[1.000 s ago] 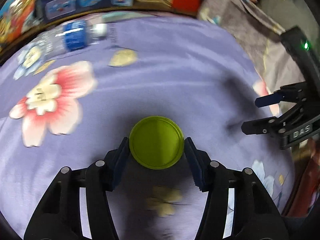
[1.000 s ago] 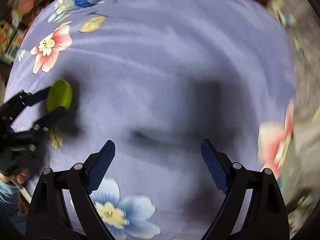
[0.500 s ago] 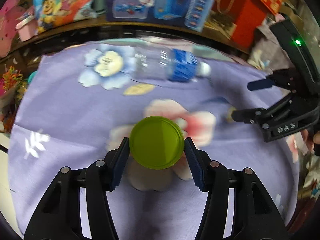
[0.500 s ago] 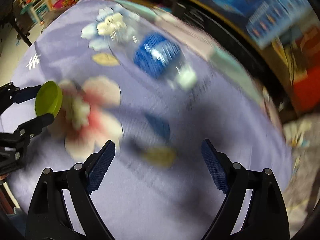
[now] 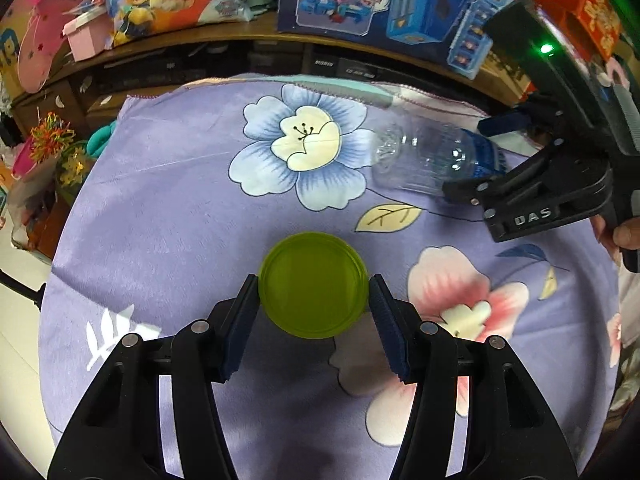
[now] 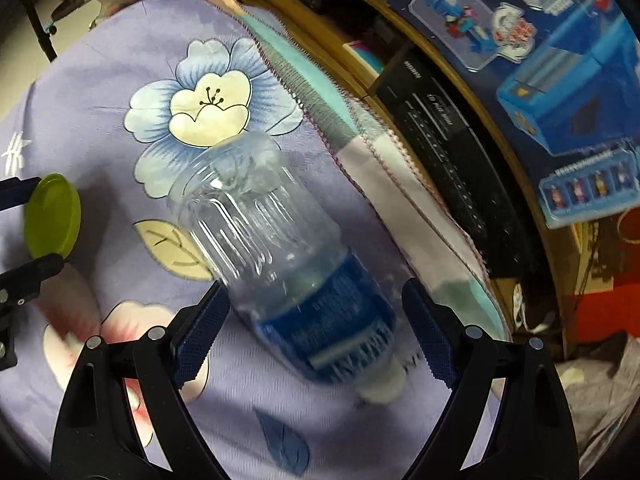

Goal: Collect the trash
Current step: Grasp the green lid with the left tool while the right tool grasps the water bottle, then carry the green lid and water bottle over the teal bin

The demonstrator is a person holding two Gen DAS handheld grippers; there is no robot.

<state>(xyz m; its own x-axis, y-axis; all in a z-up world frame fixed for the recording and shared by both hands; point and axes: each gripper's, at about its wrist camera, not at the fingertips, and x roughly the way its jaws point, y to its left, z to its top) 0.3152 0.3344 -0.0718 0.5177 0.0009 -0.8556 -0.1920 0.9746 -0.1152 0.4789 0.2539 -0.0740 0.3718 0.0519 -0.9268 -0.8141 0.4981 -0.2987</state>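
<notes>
**Lid gripped, bottle between open tongs**

Left wrist view: our left tongs clamp a green lid above the floral cloth.

Right wrist view: our right tongs stand wide around a clear bottle lying on the cloth, pads apart from it

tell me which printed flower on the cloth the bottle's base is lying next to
The blue flower with the cream centre; the clear bottle has its base at its petals. The pink flower sits nearer the green lid.

Dim indoor light, fisheye-warped edges, slight motion blur.
</notes>
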